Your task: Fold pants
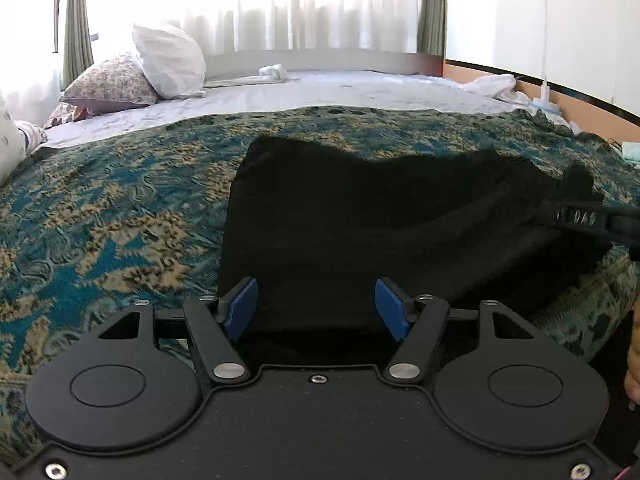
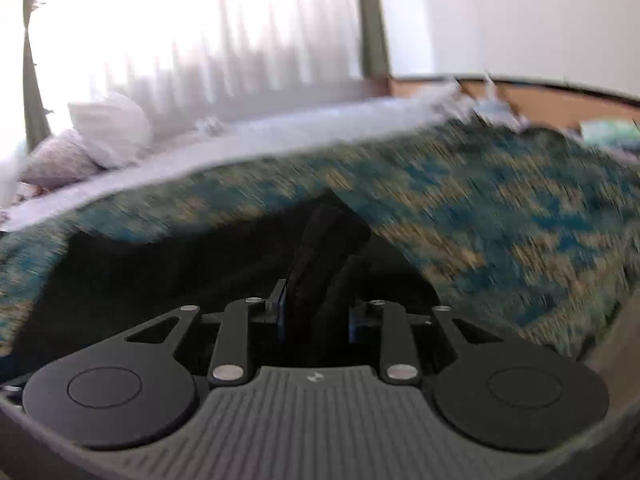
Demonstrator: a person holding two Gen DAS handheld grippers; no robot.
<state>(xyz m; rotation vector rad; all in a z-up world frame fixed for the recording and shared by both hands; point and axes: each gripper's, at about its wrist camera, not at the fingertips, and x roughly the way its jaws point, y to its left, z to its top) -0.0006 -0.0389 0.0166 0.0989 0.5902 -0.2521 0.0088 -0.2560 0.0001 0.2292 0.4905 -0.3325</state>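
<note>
Black pants lie spread on a teal and tan patterned bedspread. My left gripper hovers over their near edge, its blue pads wide apart and open, pressing on nothing. At the pants' right end my right gripper comes in from the right, where the cloth rises in a small peak. The right wrist view is blurred. There the right gripper stands narrow, with a raised fold of the black pants bunched between its pads.
A white sheet covers the far part of the bed. Two pillows sit at the far left and a rolled white cloth lies near the curtains. A wooden board runs along the right. A hand shows at the right edge.
</note>
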